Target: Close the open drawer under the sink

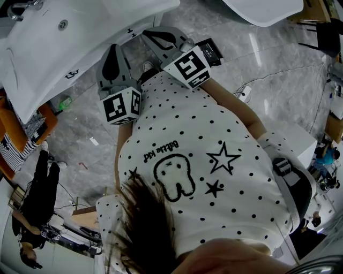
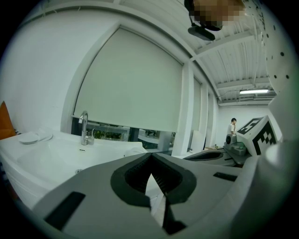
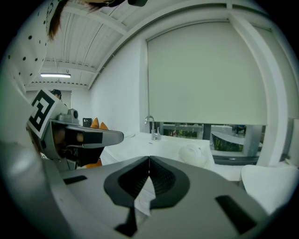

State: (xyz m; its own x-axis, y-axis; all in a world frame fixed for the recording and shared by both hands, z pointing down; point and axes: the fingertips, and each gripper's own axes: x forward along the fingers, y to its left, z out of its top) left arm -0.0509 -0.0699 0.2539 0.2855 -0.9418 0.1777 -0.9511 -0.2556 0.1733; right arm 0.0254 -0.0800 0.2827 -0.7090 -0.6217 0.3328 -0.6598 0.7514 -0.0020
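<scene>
A white sink (image 1: 64, 48) with a faucet (image 2: 83, 127) stands at the upper left of the head view. Small dark handles (image 1: 72, 74) show on the cabinet edge under it; I cannot tell a drawer's position from here. My left gripper (image 1: 112, 51) is held in front of the sink, its jaws together with nothing between them, as the left gripper view shows (image 2: 151, 158). My right gripper (image 1: 148, 33) hangs beside it, also shut and empty (image 3: 149, 160). Each gripper sees the other: the right gripper (image 2: 252, 135), the left gripper (image 3: 70, 135).
The person holding the grippers wears a white dotted shirt (image 1: 203, 160) that fills the middle. Another person in black (image 1: 37, 187) stands at the lower left. A white box (image 1: 292, 140) and a cable (image 1: 278, 75) lie on the grey floor. A second basin (image 1: 262, 10) is at the top right.
</scene>
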